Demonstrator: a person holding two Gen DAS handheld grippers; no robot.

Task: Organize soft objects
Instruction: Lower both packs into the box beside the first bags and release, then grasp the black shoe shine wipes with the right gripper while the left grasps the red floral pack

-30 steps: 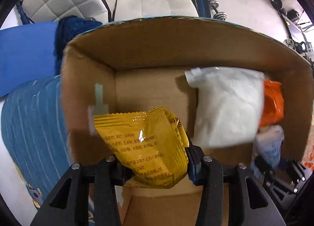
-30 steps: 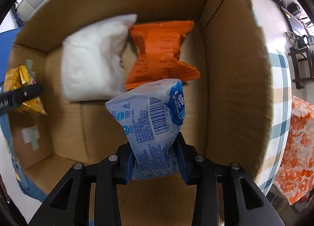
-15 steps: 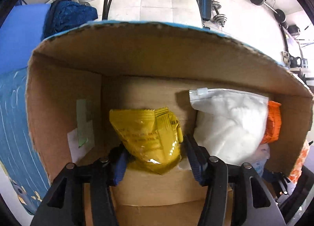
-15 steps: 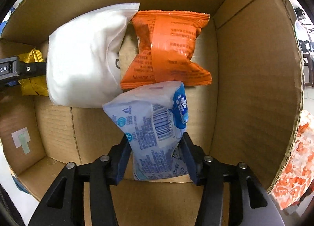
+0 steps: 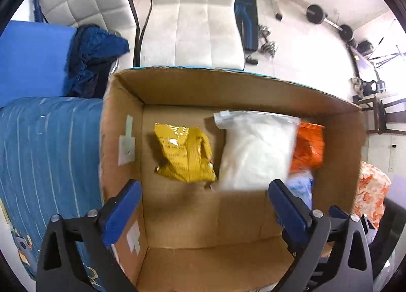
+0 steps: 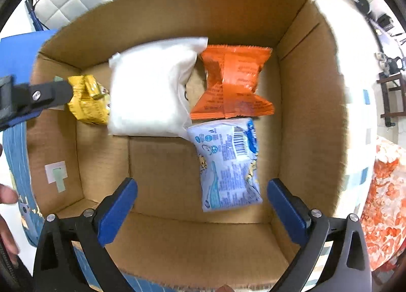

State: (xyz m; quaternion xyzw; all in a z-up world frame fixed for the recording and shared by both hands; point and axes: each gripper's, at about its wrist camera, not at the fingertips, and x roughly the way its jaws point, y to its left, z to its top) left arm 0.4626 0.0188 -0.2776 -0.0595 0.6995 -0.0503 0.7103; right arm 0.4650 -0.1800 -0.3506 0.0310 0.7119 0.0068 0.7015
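Left wrist view: the left gripper [image 5: 203, 190] is spread wide and empty above the cardboard box [image 5: 228, 89]; the yellow snack packet [image 5: 185, 155] lies inside beside the white zip bag [image 5: 256, 150].

Right wrist view: the right gripper [image 6: 201, 195] is spread wide and empty; the blue-white packet [image 6: 228, 162] lies on the box floor touching the orange packet [image 6: 236, 81]. Four soft items are boxed; none is visible outside it.

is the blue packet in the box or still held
In the box. The blue packet lies flat on the box floor below the orange packet, with the right gripper open and clear of it.

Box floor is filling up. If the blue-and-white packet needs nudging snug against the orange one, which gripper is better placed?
Right. The right gripper, open, hangs directly over the blue-and-white packet; the left gripper sits over the yellow packet.
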